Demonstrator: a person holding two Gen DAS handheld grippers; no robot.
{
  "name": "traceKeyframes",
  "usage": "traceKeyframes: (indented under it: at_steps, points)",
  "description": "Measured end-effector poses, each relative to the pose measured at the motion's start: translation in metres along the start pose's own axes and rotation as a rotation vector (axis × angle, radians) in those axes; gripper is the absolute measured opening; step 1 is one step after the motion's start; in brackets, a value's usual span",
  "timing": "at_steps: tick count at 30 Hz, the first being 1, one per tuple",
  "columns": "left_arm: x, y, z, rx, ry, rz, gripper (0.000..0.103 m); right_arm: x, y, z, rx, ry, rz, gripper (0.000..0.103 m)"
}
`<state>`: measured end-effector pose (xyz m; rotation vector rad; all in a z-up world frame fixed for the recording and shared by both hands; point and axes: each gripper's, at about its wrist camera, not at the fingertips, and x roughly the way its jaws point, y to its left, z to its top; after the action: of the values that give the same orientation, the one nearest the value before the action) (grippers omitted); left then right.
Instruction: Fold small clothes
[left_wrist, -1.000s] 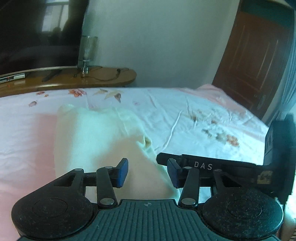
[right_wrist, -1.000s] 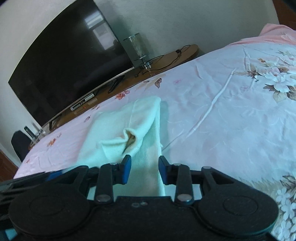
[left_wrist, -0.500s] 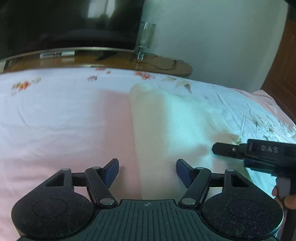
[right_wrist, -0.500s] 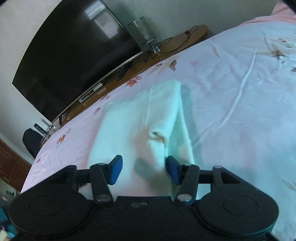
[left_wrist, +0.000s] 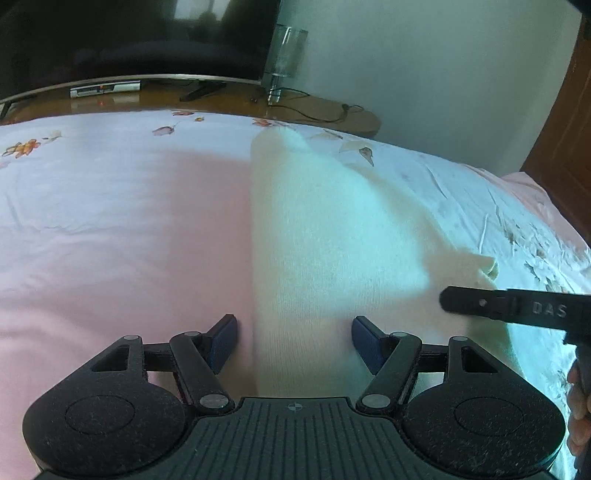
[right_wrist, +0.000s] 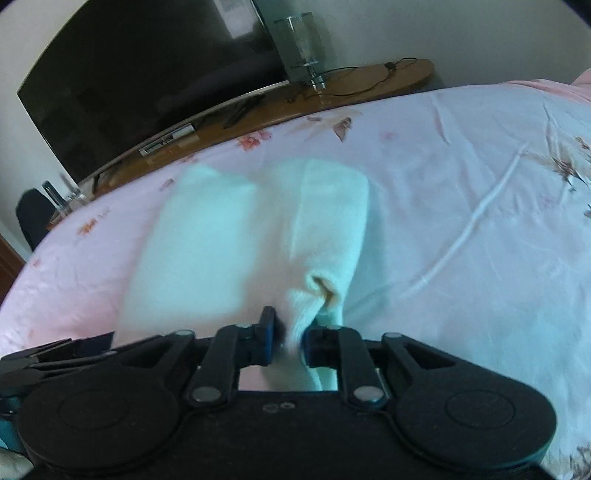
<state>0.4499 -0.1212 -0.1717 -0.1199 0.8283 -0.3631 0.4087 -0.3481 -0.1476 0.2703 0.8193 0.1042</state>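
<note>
Cream-white knit garment (left_wrist: 332, 236) lies lengthwise down the middle of the left wrist frame, spread on a pink floral bedsheet (left_wrist: 110, 221); one garment is in sight, and in the right wrist frame it fills the centre, with a puckered fold just above the fingers.

The only legible writing is "DAS", in pale letters on the black body of the right gripper (right_wrist: 288, 338) where it enters the left wrist frame at the right edge. A label on the box under the television (right_wrist: 129, 74) is too small to read.

Counted: two grippers, one television, one glass lamp (left_wrist: 284, 55) on one wooden shelf (left_wrist: 221, 98), one dark door (left_wrist: 569, 129) at the right edge, and part of one hand (left_wrist: 578, 406) at the lower right.

The left gripper (left_wrist: 293, 341) has its blue pads apart; the garment's left edge runs between them, with no pad pressing on it. A second ago these jaws were narrower and sat over the cloth's lower right part; they have since widened, and the view has swung so the garment now runs straight up the frame.

The right gripper's jaws have just been closing and now pinch a raised ridge of the cloth between them. Half a second ago they stood wide, with the fabric lying loose between them.
</note>
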Motion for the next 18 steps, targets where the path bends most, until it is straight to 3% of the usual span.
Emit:
traceKeyframes:
  at_steps: [4, 6, 8, 16, 18]
  points:
    - [-0.012, 0.005, 0.011, -0.056, -0.007, -0.009, 0.069, -0.018, 0.003, -0.001, -0.007, -0.041, -0.037, 0.031]
    - [-0.014, 0.004, 0.017, -0.061, -0.011, -0.005, 0.069, -0.027, 0.005, 0.003, 0.016, -0.084, -0.030, 0.048]
    - [-0.015, 0.003, 0.023, -0.052, -0.019, 0.007, 0.069, -0.032, 0.008, 0.006, 0.019, -0.112, -0.029, 0.056]
    - [0.003, 0.003, 0.038, -0.046, -0.018, 0.043, 0.069, -0.017, 0.016, 0.024, -0.029, -0.141, -0.085, 0.056]
    - [0.012, 0.005, 0.039, -0.049, -0.003, 0.045, 0.074, -0.008, 0.011, 0.024, -0.014, -0.129, -0.093, 0.055]
